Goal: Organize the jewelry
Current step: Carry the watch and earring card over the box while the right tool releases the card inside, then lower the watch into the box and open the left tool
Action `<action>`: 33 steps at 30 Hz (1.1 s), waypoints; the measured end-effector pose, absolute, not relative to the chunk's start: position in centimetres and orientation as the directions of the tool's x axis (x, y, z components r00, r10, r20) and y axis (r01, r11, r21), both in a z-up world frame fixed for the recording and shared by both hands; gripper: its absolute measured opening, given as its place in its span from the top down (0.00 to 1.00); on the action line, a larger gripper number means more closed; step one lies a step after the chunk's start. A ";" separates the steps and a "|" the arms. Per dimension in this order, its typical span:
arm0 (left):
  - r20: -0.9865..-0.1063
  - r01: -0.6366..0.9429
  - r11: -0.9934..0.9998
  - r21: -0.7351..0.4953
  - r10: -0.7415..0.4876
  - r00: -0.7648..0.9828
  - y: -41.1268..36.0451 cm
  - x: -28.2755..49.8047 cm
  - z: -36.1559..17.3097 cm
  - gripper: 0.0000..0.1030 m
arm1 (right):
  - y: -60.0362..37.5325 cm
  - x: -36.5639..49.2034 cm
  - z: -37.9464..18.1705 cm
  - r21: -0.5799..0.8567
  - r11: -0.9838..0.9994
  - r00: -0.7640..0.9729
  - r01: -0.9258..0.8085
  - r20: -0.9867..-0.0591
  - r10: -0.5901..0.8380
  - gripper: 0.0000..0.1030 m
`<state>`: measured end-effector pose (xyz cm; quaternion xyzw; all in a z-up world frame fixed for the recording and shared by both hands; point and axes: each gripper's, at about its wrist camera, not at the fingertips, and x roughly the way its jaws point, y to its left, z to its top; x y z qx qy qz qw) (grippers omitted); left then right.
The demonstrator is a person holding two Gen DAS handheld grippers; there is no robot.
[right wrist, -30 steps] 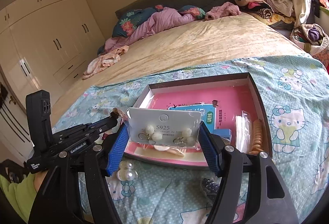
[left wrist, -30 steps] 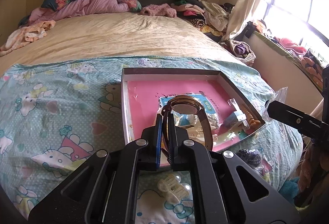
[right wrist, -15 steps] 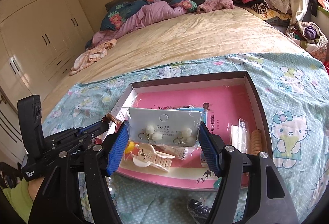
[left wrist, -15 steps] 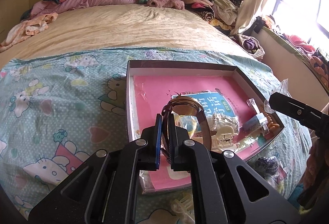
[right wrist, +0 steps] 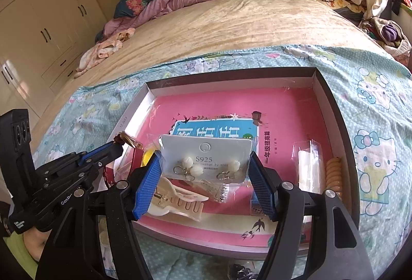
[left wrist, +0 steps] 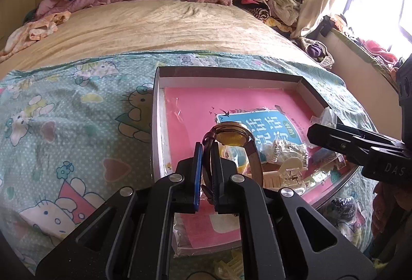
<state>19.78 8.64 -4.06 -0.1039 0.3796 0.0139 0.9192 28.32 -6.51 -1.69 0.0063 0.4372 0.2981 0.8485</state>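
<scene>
Both grippers have travelled forward over the box since a second ago, so the tray that earlier lay ahead of them now sits right beneath their fingers, and the white hair clip on the bedspread has slipped almost out of the left wrist view

The left gripper (left wrist: 206, 173) has its fingers drawn narrow, pinching the brown strap of a gold-faced watch (left wrist: 230, 137); the watch stands up above the fingertips, over the near left part of the box (left wrist: 229, 71). The right gripper (right wrist: 204, 183) holds an earring card (right wrist: 206, 159) marked S925 in a clear sleeve, its blue-padded fingers (right wrist: 145, 186) pressing on the card's two side edges, with pearl-like earrings hanging at the card's lower half

The box is a shallow grey-walled tray lying on the Hello Kitty bedspread (right wrist: 373, 159) at the foot of the bed. Inside it lies a pink booklet (right wrist: 283, 110) with a blue title panel. A cream hair claw (right wrist: 177, 200) rests near the box's front edge, just under the held card. At the right side of the box are a clear packet (right wrist: 307, 161) and, beside it against the wall, an orange coil hair tie (right wrist: 333, 172)
</scene>
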 end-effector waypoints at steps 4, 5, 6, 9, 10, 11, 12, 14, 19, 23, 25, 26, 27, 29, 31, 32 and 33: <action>-0.705 -0.105 0.978 -0.182 -0.055 0.707 8.6 20.0 -4.2 0.98 | -6.4 28.1 -2.2 0.273 0.818 0.434 -0.507 -0.739 0.515 0.34; -0.706 -0.105 0.978 -0.181 -0.055 0.707 8.6 20.0 -4.3 0.98 | -6.3 28.0 -2.2 0.275 0.817 0.433 -0.507 -0.739 0.517 0.32; -0.706 -0.104 0.978 -0.181 -0.055 0.706 8.6 20.0 -4.3 0.98 | -6.3 27.9 -2.1 0.283 0.814 0.430 -0.507 -0.736 0.524 0.30; -0.707 -0.101 0.978 -0.182 -0.059 0.705 8.5 20.0 -4.3 0.98 | -6.3 27.7 -2.0 0.287 0.812 0.427 -0.508 -0.735 0.527 0.29; -0.707 -0.101 0.978 -0.182 -0.059 0.705 8.5 20.1 -4.3 0.98 | -6.4 27.6 -2.0 0.289 0.811 0.427 -0.509 -0.733 0.529 0.28; -0.707 -0.101 0.978 -0.183 -0.060 0.705 8.5 20.1 -4.3 0.98 | -6.5 27.5 -1.9 0.293 0.810 0.428 -0.508 -0.731 0.532 0.27; -0.708 -0.102 0.978 -0.182 -0.058 0.704 8.5 20.1 -4.3 0.98 | -6.7 27.4 -1.9 0.300 0.809 0.429 -0.506 -0.726 0.537 0.25; -0.707 -0.101 0.979 -0.180 -0.057 0.705 8.4 20.1 -4.3 0.98 | -7.0 27.2 -1.8 0.306 0.812 0.434 -0.498 -0.723 0.538 0.21; -0.706 -0.100 0.978 -0.181 -0.058 0.706 8.4 20.0 -4.3 0.96 | -8.2 26.7 -1.3 0.336 0.811 0.444 -0.478 -0.705 0.553 0.20; -0.705 -0.100 0.979 -0.178 -0.056 0.707 8.2 20.0 -4.3 0.95 | -9.8 25.9 -0.3 0.365 0.807 0.468 -0.464 -0.673 0.573 0.16; -0.703 -0.101 0.980 -0.174 -0.051 0.709 8.0 19.9 -4.2 0.93 | -10.5 25.4 0.3 0.369 0.807 0.484 -0.461 -0.657 0.578 0.14; -0.703 -0.104 0.979 -0.174 -0.050 0.709 8.0 19.9 -4.1 0.84 | -10.8 25.2 0.6 0.372 0.805 0.490 -0.462 -0.650 0.581 0.14; -0.701 -0.104 0.979 -0.177 -0.051 0.712 7.9 19.7 -3.9 0.77 | -11.0 25.0 0.9 0.373 0.805 0.496 -0.462 -0.644 0.582 0.14; -0.692 -0.100 0.979 -0.178 -0.052 0.720 7.7 19.4 -3.5 0.66 | -11.6 24.5 1.6 0.373 0.804 0.510 -0.463 -0.630 0.586 0.13; -0.686 -0.093 0.980 -0.177 -0.055 0.725 7.5 19.1 -3.1 0.64 | -12.1 24.2 2.3 0.377 0.802 0.522 -0.463 -0.615 0.591 0.12; -0.683 -0.091 0.980 -0.176 -0.055 0.729 7.4 18.9 -2.8 0.61 | -12.3 24.0 2.6 0.379 0.800 0.526 -0.465 -0.608 0.594 0.11; -0.678 -0.090 0.980 -0.175 -0.054 0.733 7.4 18.8 -2.5 0.58 | -12.6 23.7 2.9 0.381 0.799 0.531 -0.466 -0.602 0.596 0.11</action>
